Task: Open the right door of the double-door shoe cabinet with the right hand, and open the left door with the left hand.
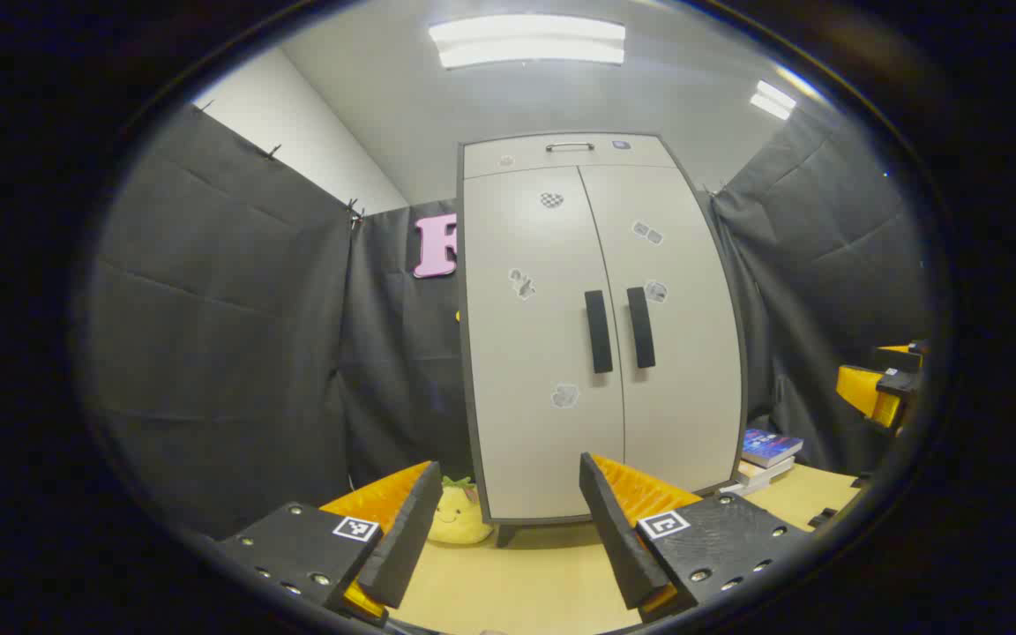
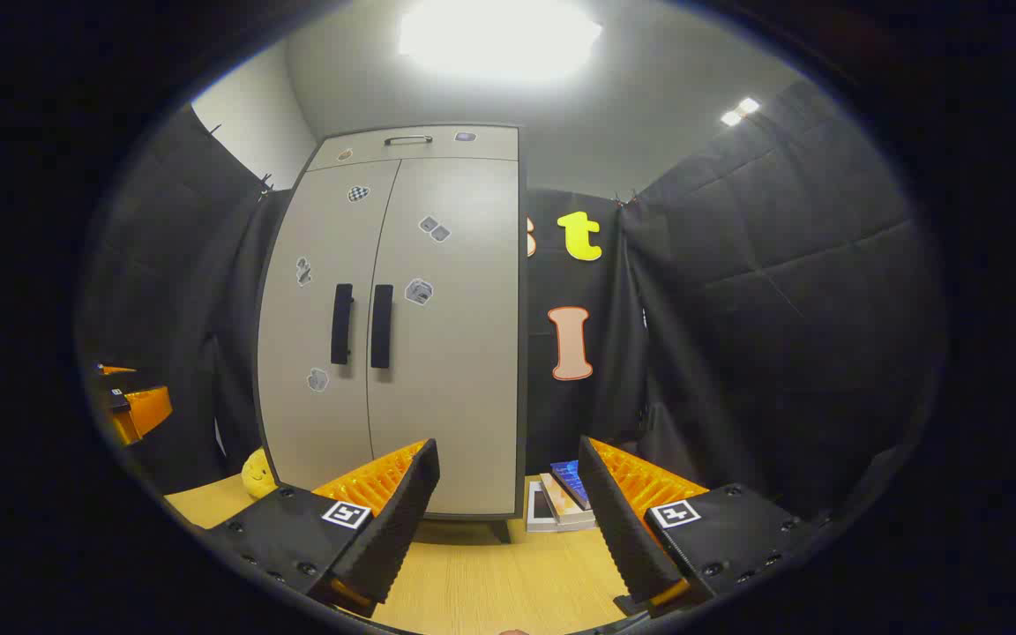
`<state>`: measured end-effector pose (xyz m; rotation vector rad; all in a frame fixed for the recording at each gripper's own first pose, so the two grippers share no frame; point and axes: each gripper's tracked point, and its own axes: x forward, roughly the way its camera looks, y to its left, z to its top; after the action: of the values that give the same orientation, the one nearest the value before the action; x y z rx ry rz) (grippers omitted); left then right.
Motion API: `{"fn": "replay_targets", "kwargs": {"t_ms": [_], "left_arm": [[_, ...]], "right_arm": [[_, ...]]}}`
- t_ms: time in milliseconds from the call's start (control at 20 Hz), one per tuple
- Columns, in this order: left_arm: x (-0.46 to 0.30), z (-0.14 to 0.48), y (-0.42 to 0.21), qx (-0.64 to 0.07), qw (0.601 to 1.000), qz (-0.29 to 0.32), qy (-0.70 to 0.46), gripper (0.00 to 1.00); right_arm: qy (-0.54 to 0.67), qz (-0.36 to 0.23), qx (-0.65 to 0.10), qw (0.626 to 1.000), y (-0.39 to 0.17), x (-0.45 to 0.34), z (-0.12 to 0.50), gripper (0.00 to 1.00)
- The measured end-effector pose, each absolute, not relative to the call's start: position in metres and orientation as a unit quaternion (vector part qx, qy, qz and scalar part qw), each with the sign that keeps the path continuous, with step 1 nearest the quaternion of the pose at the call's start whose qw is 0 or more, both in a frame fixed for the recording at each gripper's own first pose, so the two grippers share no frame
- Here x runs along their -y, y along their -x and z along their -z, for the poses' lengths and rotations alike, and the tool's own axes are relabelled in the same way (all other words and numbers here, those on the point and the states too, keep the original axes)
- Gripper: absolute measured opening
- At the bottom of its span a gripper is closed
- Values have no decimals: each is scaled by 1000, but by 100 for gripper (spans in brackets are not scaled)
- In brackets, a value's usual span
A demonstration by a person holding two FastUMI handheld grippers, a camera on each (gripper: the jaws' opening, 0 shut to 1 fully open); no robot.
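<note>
— Yellow plush toy (image 1: 458, 519) sits on your far left, on the light wooden table (image 1: 526, 582) at the foot of the tall pale-grey double-door shoe cabinet (image 1: 601, 326)?

— Yes. Your left gripper (image 1: 508, 520) has its fingers wide apart, gripping nothing, well short of the shut left door (image 1: 530, 353) and its black vertical handle (image 1: 598, 332).

— And further right?

— The right door (image 2: 451, 335) is shut too; your right gripper (image 2: 508, 516) is spread, empty, near a stack of books (image 2: 561, 503).

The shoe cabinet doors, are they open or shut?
Shut. Both doors of the shoe cabinet lie flat and meet along the middle seam, with the left handle and right handle side by side.
</note>
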<state>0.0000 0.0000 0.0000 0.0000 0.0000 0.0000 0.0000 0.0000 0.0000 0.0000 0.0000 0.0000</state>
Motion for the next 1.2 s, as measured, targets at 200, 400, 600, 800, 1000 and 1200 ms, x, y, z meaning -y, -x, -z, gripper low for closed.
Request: {"fn": "replay_targets", "kwargs": {"t_ms": [200,400,600,800,1000,1200], "left_arm": [[-8,-11,-6,-3,1000,-11,3,90],[-9,-19,-10,6,1000,-8,-2,91],[-6,-20,-10,5,1000,-4,-3,92],[-8,-19,-12,3,1000,-4,-6,90],[-13,-15,-9,-1,1000,-11,-5,90],[-28,-12,1,-6,999,-29,-13,91]], "right_arm": [[-7,-5,-2,1000,-7,-8,-11,99],[-8,-5,-1,1000,-11,-10,-11,99],[-4,-6,-11,1000,-16,-11,-6,99],[-1,-9,-10,1000,-15,-13,-6,99],[-4,-20,-14,1000,-22,-16,-7,99],[0,-37,-7,999,-40,-33,-19,99]]}}
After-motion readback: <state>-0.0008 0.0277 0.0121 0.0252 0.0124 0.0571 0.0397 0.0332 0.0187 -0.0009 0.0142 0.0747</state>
